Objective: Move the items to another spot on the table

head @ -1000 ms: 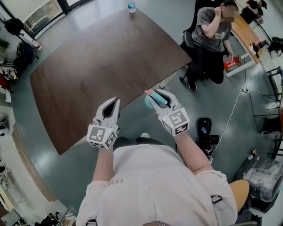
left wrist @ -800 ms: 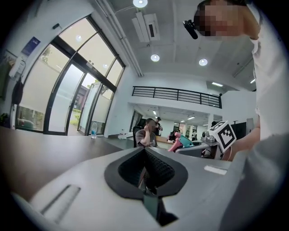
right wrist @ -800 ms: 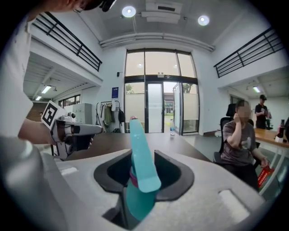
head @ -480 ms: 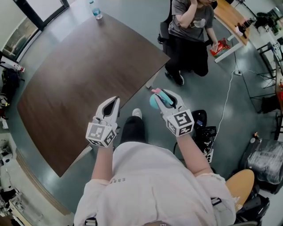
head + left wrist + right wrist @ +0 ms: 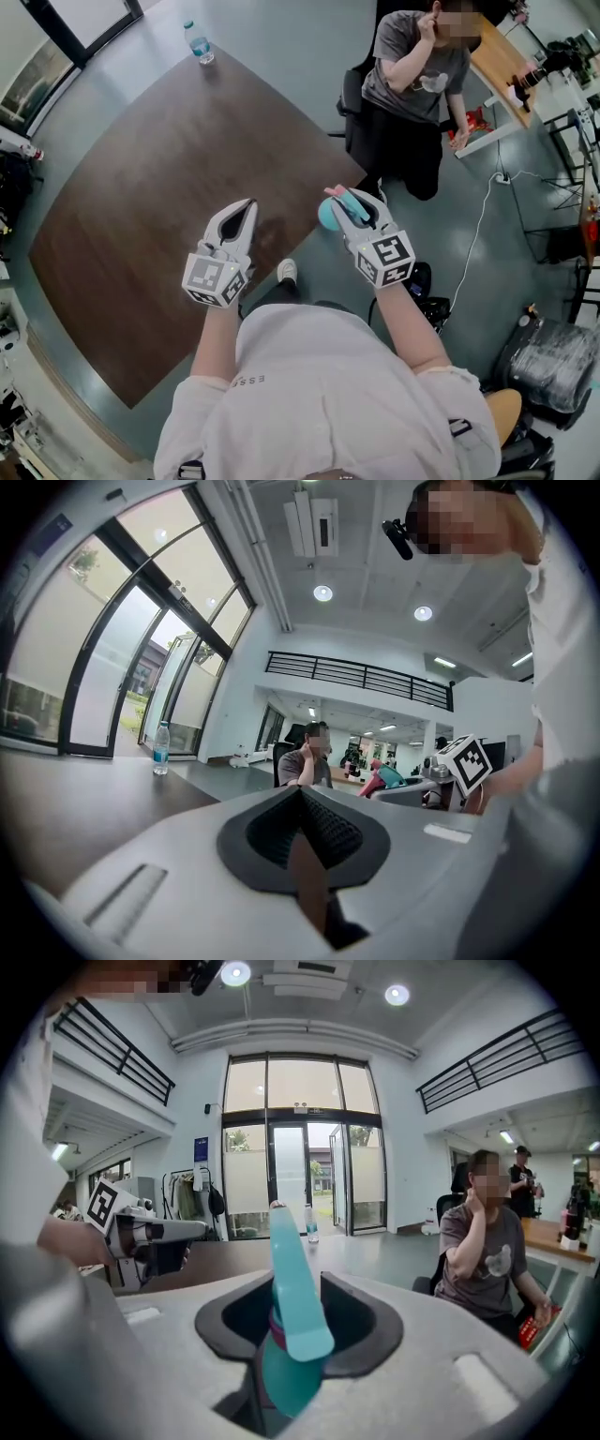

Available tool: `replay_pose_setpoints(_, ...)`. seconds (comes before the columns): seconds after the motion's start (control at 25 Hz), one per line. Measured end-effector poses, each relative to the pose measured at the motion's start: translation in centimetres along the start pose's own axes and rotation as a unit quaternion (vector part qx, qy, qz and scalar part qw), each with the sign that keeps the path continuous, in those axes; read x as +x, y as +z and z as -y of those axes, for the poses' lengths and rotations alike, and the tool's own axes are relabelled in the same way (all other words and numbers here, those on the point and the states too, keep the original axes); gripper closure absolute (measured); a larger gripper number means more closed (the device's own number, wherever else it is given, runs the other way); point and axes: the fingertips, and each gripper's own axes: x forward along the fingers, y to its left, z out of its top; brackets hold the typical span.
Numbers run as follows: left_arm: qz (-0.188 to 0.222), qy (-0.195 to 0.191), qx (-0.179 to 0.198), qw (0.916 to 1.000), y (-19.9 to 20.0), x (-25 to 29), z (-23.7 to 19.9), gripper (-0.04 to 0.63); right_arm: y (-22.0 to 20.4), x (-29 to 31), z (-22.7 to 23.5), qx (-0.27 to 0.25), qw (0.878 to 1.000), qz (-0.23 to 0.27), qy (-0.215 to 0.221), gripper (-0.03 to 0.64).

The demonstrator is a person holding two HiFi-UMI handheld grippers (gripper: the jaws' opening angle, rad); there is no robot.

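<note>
Since a second ago, the bench (image 5: 141, 187) has swung closer under the arms.
- Right hand-held gripper (image 5: 356, 208): clenched on a teal utensil (image 5: 286, 1269), held aloft just off the bench edge.
- Left hand-held gripper (image 5: 242, 214): closed, empty.
- Step: likely carrying.
- Next: reach over the bench, lower, release.

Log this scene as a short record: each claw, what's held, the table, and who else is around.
Left claw: shut, nothing between its jaws, above the table's near edge
Right claw: shut on a teal item with pink trim
Table: dark wood; water bottle at its far corner
Bystander: seated person beyond the table, hand to head
</note>
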Motion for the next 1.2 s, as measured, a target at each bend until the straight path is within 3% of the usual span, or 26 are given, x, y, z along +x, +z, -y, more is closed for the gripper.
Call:
replay_pose_setpoints(0.32, 0.000, 0.041, -0.011, 0.9991, 0.9, 2.8, -4.4, 0.578, 3.1, 7.7, 2.5, -0.018, 0.999, -0.004, 0.043, 0.495)
replay_pose_setpoints(0.44, -0.001, 0.079, -0.012, 0.9968, 0.9, 3.1, -5.9, 0.578, 3.4, 10.7, 3.4, -0.023, 0.997, -0.011, 0.073, 0.495)
replay_pose_setpoints(0.8, 0.011, 0.230, -0.027, 0.9728, 0.7, 3.0, -10.2, 0.578, 3.8, 18.7, 4.3, -0.058, 0.981, -0.030, 0.185, 0.495)
replay_pose_setpoints(1.2, 0.012, 0.302, -0.047, 0.9521, -0.8, 4.5, -10.8, 0.578, 2.4, 23.5, 5.1, -0.083, 0.962, -0.052, 0.254, 0.494)
